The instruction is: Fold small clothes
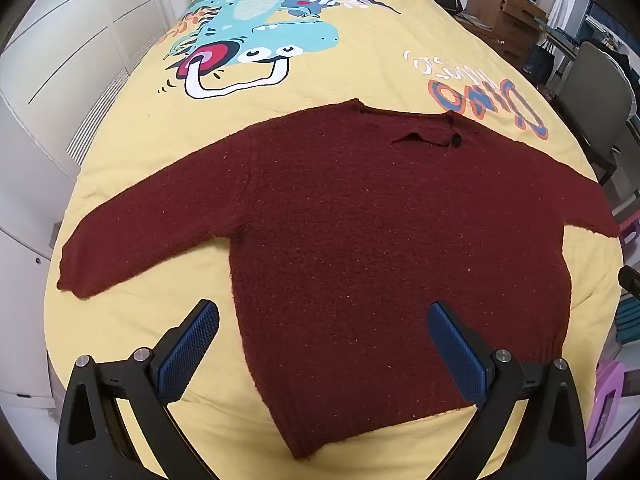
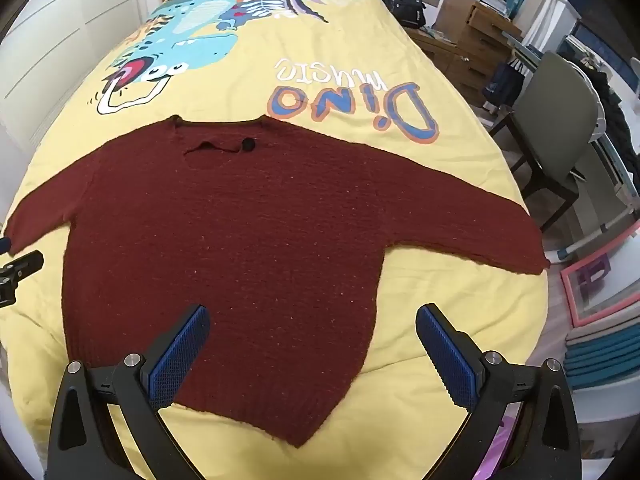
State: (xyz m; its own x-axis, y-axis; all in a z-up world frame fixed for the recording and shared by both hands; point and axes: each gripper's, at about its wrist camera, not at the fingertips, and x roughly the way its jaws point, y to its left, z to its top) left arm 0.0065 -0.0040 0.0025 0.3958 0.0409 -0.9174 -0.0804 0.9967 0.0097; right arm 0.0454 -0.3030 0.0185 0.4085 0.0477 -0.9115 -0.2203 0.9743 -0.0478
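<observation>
- A dark red knitted sweater (image 1: 360, 240) is lying flat and face up on a bed covered by a yellow quilt (image 1: 360, 64) printed with a cartoon dinosaur; both sleeves are spreading outward and the hem is pointing toward the cameras.
- The left gripper (image 1: 324, 344) is hovering above the hem's left corner with its blue-padded jaws spread wide, grasping nothing.
- The right gripper (image 2: 312, 344) is hovering above the hem's right corner, angled steeply downward, its jaws likewise released and empty.
- Judging from the layout, folding has not begun; the step in hand looks like reaching for a first grip.
- To do it well, each gripper is probably best lowering onto an edge of the knit, pinching both layers together, then lifting and carrying evenly so the loose fabric is not bunching or dragging the quilt.
- A sleeve (image 1: 152, 232) folded inward first would likely be giving a neater rectangle.
- The left wrist view is showing the whole left sleeve down to its cuff, plus white wardrobe doors (image 1: 60, 80) alongside the bed.
- The right wrist view is showing the right sleeve's cuff (image 2: 532, 260) reaching the bed's edge, the quilt's printed lettering (image 2: 352, 100) in full, a grey chair (image 2: 560, 120), and a sliver of the left gripper's black frame at the left border.
</observation>
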